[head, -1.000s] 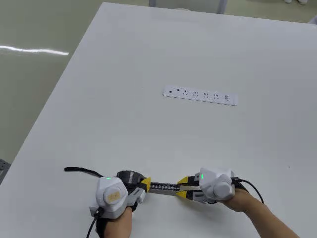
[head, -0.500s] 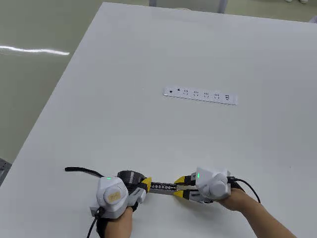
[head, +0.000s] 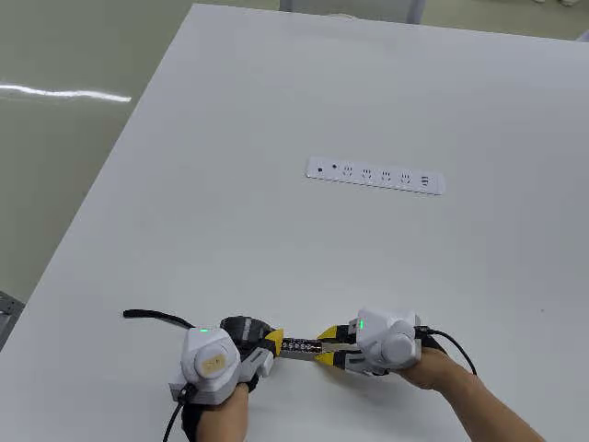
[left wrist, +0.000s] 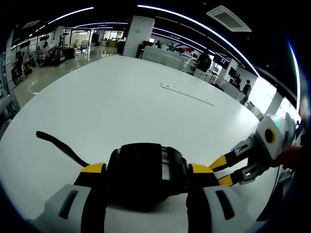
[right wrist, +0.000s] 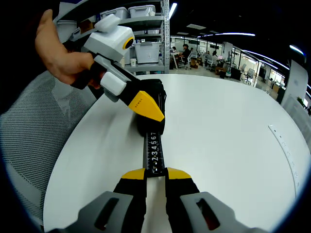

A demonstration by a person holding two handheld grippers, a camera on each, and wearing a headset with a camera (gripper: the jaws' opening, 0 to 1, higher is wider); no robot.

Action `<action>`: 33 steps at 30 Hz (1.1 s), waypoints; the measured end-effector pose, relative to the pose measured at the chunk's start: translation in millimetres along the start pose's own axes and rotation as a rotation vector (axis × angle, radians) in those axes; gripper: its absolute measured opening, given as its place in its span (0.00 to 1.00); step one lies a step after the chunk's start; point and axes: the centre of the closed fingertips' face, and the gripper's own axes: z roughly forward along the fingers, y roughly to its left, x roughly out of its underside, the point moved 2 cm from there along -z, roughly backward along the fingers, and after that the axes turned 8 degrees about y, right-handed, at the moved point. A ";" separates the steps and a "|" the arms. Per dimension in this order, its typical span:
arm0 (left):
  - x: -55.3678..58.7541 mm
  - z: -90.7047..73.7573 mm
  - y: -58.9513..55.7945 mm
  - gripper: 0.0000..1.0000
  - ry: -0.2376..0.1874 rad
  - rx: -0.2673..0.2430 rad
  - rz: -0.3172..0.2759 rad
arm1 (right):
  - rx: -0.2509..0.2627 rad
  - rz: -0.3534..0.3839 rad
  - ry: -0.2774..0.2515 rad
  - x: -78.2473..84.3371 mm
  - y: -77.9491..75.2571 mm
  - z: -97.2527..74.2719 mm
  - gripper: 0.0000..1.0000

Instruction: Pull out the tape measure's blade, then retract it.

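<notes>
Moved in along the near edge of the tabletop (head: 368, 92), the right claw (head: 324, 346) now sits closer to the left claw (head: 270, 343), and a shorter run of blade (head: 299, 347) shows between them. The right claw is pinched on the blade's tip. The left claw is clamped around the black tape measure case (head: 241, 329), which rests on the tabletop toward its left edge. A black strap (head: 152, 318) trails from the case toward that edge. Farther off, mid-tabletop, lies a white power strip (head: 375, 175).
</notes>
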 end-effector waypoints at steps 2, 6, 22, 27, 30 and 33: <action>-0.3 0.1 0.3 0.64 0.000 0.001 -0.003 | -0.001 -0.003 -0.002 -1.2 -0.5 1.6 0.12; 0.2 -0.1 -0.3 0.64 0.001 0.003 -0.003 | -0.004 -0.004 -0.003 -3.4 0.0 3.6 0.12; -0.3 -1.6 -0.2 0.63 0.005 0.013 -0.004 | -0.013 -0.005 -0.010 -13.0 1.7 11.7 0.12; -0.1 -1.1 0.4 0.63 0.008 0.018 -0.008 | -0.016 -0.008 -0.013 -16.6 2.2 14.3 0.12; -0.2 -1.0 0.5 0.63 0.009 0.020 -0.009 | -0.018 -0.009 -0.016 -18.2 2.2 16.4 0.12; -0.2 -0.6 0.6 0.63 0.009 0.021 -0.011 | -0.019 -0.010 -0.018 -20.8 2.6 17.7 0.12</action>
